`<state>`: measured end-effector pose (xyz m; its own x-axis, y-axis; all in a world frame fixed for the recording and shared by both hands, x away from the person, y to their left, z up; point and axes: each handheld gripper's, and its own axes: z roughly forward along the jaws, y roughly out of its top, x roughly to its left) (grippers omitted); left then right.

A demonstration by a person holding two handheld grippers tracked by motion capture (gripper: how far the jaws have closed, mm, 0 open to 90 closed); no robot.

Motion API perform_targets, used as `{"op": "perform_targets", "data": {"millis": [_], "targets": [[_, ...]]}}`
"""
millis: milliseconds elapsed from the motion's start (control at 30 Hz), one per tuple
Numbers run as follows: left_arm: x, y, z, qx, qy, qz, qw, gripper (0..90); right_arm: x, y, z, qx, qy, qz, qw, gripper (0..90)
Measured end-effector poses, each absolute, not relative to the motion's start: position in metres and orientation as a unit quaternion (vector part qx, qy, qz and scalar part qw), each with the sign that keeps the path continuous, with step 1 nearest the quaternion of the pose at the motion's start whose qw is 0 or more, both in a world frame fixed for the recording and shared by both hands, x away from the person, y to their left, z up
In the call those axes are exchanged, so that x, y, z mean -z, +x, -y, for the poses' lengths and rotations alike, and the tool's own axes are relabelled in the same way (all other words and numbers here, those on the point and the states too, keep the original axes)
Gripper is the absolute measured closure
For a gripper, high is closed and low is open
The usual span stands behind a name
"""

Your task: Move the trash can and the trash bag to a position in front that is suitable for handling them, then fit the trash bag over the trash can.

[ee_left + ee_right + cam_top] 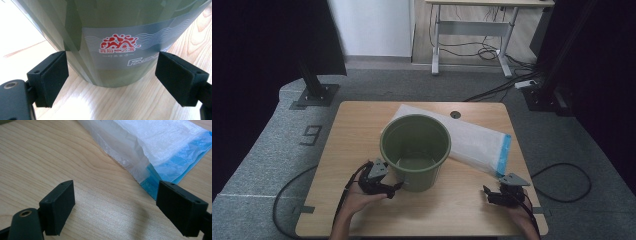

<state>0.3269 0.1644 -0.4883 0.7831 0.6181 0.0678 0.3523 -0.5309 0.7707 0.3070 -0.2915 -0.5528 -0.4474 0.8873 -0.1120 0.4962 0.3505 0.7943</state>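
Green bucket (415, 150) is standing mid-table, hiding part of the white bag (472, 142); left gripper (110, 75) is straddling its base, seemingly not touching; right gripper (115, 207) is gaping wide beside the bag's blue edge.

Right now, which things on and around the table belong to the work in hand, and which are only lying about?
In the work:
- green plastic bin, at the left gripper, jaws open at its base
- white bin liner with blue edge, just ahead of the open right gripper

Lying about:
- white desk behind
- floor cables
- power strip
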Motion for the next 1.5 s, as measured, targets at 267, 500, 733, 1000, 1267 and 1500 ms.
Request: {"op": "perform_targets", "data": {"millis": [267,500,733,1000,1267,1500], "targets": [[0.489,0.337,-0.147,-0.167,0.862,-0.276,0.391,11.8,0.553,0.306,0.289,-0.348,0.439,-0.777,0.286,15.3],[0.488,0.334,-0.141,-0.182,0.864,-0.279,0.378,12.3,0.553,0.305,0.288,-0.348,0.431,-0.783,0.285,15.1],[0.488,0.316,-0.159,-0.198,0.854,-0.299,0.377,12.4,0.553,0.305,0.289,-0.349,0.431,-0.783,0.283,15.0],[0.491,0.307,-0.184,-0.207,0.842,-0.326,0.376,12.4,0.553,0.305,0.287,-0.342,0.432,-0.784,0.286,14.6],[0.486,0.304,-0.194,-0.212,0.838,-0.328,0.380,12.1,0.553,0.304,0.287,-0.342,0.433,-0.782,0.288,14.6],[0.489,0.303,-0.202,-0.209,0.840,-0.331,0.374,12.0,0.554,0.306,0.281,-0.331,0.437,-0.780,0.302,14.7]]}}
